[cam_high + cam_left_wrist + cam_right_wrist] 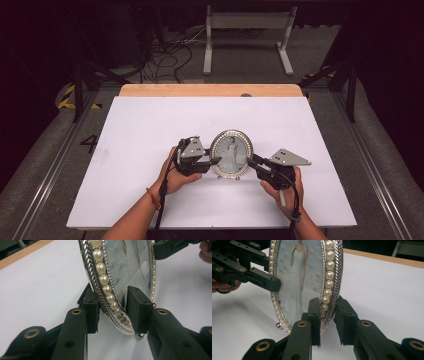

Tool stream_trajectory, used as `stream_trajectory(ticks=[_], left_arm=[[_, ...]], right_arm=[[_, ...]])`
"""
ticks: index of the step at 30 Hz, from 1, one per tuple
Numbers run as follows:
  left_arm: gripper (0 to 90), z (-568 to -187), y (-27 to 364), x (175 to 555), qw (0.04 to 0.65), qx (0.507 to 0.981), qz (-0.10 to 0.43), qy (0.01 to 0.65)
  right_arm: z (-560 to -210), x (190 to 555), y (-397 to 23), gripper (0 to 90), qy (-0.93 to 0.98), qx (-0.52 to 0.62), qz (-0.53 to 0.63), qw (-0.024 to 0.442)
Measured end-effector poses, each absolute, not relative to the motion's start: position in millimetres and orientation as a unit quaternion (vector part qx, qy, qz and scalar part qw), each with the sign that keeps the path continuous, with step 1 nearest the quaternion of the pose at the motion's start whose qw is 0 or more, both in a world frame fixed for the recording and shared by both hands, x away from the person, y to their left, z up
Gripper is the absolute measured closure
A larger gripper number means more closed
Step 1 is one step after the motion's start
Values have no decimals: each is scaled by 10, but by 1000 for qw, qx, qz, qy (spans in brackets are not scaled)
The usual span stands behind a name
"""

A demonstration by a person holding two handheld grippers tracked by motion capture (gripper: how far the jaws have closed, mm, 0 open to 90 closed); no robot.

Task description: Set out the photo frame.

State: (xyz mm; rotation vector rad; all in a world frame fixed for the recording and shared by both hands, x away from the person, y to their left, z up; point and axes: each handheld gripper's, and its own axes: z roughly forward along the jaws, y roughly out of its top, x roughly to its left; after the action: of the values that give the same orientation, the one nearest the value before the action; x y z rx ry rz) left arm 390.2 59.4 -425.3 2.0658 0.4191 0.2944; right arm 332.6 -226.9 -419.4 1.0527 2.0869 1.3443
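From the high view, you have an oval picture frame standing upright near the middle of the white table, toward the near edge. Your left gripper meets its left rim and your right gripper its right rim, each held in a hand. The frame holds a photo of a figure in a long white dress; small feet show under its bottom edge. Beyond the table's far edge lie a wooden strip, a tangle of cables and a white stand on the dark floor.

In your left gripper view, the jaws sit either side of the frame's lower rim, one behind and one in front of the glass, pinching the pearl-and-silver border. A small ball foot shows below. The frame's top is cut off, and the photo is seen too edge-on to read.

In your right gripper view, the jaws likewise straddle the beaded rim, closed against it. Across the frame, your left gripper's jaw touches the opposite rim. The figure's head is cut off.
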Motion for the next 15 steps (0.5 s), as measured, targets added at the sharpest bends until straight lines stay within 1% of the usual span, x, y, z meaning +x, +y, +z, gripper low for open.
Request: stream_trajectory(ticks=[6, 15], left_arm=[[666, -4245, 628, 3870, 481, 852, 122, 167], [655, -4238, 631, 3831, 473, 853, 138, 170]], right_arm=[[-4199, 3346, -2258, 756, 753, 382, 490, 217], [-4212, 3374, -2231, 745, 755, 380, 491, 211]])
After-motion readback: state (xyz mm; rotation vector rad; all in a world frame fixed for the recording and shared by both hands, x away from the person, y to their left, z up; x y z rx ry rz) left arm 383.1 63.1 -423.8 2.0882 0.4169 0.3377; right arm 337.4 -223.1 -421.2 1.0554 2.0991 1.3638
